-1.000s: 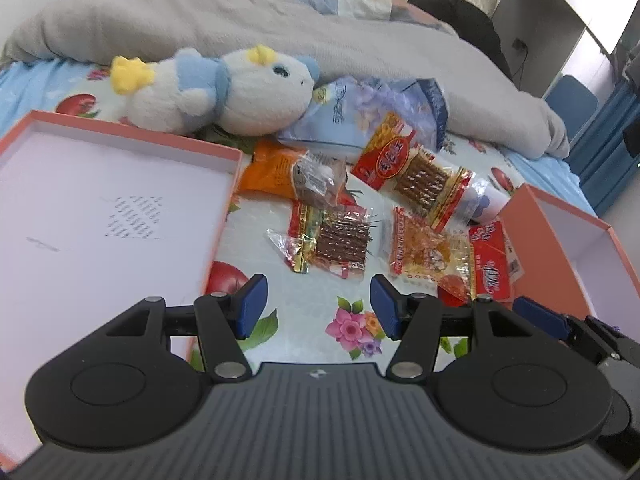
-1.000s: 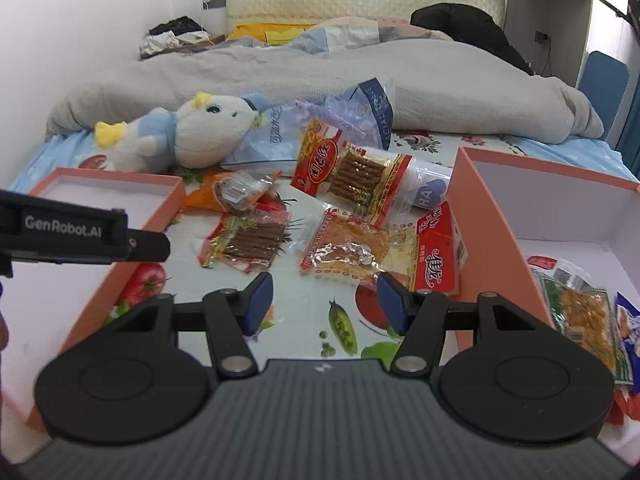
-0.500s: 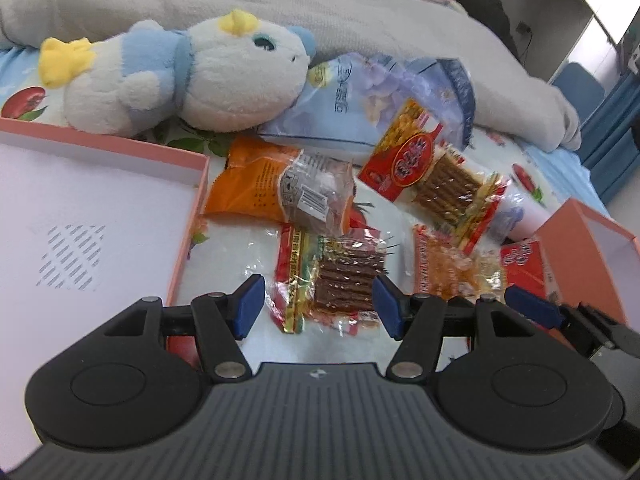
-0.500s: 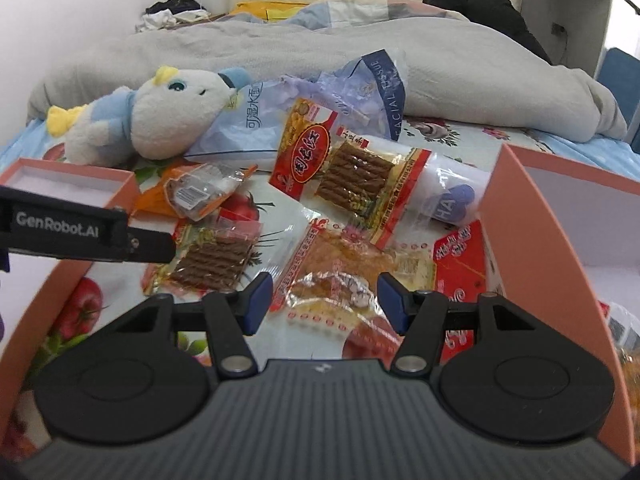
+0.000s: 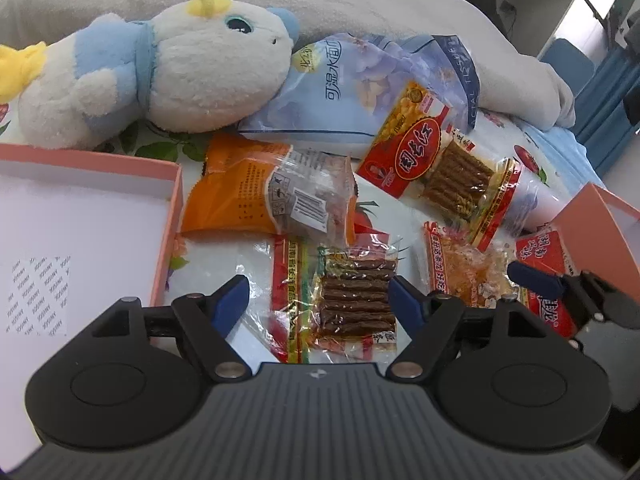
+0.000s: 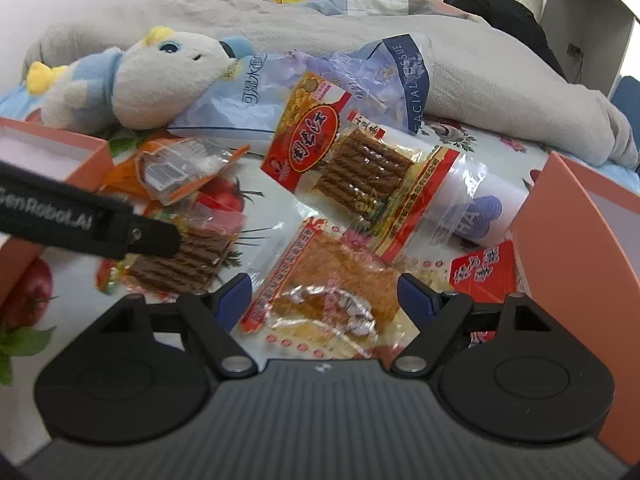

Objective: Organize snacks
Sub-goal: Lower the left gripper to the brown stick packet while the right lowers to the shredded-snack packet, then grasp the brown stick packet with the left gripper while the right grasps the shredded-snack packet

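1. Snacks lie scattered on a bed covered by a fruit-and-flower print sheet, between two orange boxes.
2. Left tool hangs low over a clear packet of dark brown sticks, its blue-tipped fingers spread wide on either side of the packet; whether they touch it I cannot tell.
3. Right tool is likewise spread apart, with a packet of orange-yellow snack lying between its fingers and not clamped.
4. Just beyond the stick packet lies an orange wrapper with a barcode label, overlapping its far edge.
5. A larger red-labelled packet of brown sticks lies farther back, resting partly on a white roll with blue print.
6. A small red packet sits against the outer wall of the right-hand orange box.
7. The left-hand orange box, white inside, stands just left of the orange wrapper.
8. At the back, a blue-and-white plush toy lies with its head on a pale blue facial tissue pack, and a grey blanket is bunched behind them.
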### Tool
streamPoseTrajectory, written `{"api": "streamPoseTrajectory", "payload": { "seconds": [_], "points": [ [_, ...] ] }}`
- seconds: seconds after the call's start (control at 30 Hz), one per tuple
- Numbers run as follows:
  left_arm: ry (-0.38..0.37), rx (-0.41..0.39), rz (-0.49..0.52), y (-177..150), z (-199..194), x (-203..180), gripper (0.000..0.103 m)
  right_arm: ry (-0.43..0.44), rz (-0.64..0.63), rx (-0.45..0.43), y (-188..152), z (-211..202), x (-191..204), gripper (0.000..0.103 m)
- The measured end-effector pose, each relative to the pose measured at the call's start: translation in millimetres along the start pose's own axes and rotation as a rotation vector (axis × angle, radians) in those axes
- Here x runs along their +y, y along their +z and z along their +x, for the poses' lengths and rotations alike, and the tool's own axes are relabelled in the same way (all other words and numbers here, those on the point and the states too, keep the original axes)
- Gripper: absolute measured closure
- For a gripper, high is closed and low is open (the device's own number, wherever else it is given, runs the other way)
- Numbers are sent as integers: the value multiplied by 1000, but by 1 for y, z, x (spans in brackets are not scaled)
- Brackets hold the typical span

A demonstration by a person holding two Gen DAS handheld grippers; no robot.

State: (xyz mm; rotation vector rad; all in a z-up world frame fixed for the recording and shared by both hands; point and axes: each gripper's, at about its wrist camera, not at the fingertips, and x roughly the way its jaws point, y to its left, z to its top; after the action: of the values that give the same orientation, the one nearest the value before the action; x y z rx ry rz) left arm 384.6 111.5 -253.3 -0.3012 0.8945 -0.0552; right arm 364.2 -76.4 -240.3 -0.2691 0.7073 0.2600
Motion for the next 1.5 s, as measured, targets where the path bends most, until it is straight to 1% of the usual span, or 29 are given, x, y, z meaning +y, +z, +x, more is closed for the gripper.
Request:
{"api": "streamPoseTrajectory", "payload": {
  "seconds": [0.07, 0.17, 0.2, 0.27, 0.5, 0.63, 0.73, 0.83, 0.9, 1.0, 1.03, 1.07, 1.1, 1.13, 1.23, 1.3, 1.4, 1.5],
  "points": [
    [-2, 5, 7, 1, 1, 0, 24, 22, 5, 19, -1, 8, -3, 20],
    [-10, 7, 22, 0, 2, 1, 24, 84, 77, 50, 0, 15, -13, 17],
    [-12, 7, 27, -1, 2, 0, 24, 98, 80, 54, 0, 16, -14, 17],
    [-20, 15, 38, -1, 1, -1, 24, 119, 62, 54, -1, 16, -12, 17],
    [-58, 14, 21, -2, -2, 0, 23, 226, -12, 64, -4, 6, 10, 17],
    [-71, 30, 46, -5, -2, -5, 23, 265, -44, 59, -8, -3, 21, 18],
    [-73, 48, 96, -12, -3, -12, 23, 289, -62, 59, -12, -11, 26, 21],
    [-46, 59, 128, -19, -5, -20, 23, 301, -76, 56, -16, -18, 30, 24],
    [-44, 61, 127, -23, -7, -21, 24, 312, -80, 59, -17, -21, 28, 27],
    [-37, 70, 167, -30, -10, -24, 24, 321, -98, 63, -19, -27, 29, 31],
    [-38, 72, 172, -31, -11, -24, 26, 323, -108, 63, -20, -30, 30, 33],
    [-38, 73, 169, -32, -12, -24, 28, 325, -113, 63, -22, -32, 30, 35],
    [-31, 73, 165, -33, -13, -23, 33, 324, -117, 62, -23, -34, 30, 40],
    [-22, 73, 161, -33, -14, -23, 39, 325, -117, 63, -24, -37, 30, 42],
    [-19, 77, 160, -36, -17, -23, 40, 321, -123, 61, -27, -44, 32, 49],
    [-14, 75, 161, -39, -21, -24, 41, 310, -127, 56, -29, -49, 33, 57],
    [-12, 77, 161, -41, -26, -27, 43, 286, -141, 49, -31, -56, 35, 64],
    [-27, 71, 130, -41, -31, -28, 45, 275, -130, 49, -33, -63, 31, 69]
  ]
}}
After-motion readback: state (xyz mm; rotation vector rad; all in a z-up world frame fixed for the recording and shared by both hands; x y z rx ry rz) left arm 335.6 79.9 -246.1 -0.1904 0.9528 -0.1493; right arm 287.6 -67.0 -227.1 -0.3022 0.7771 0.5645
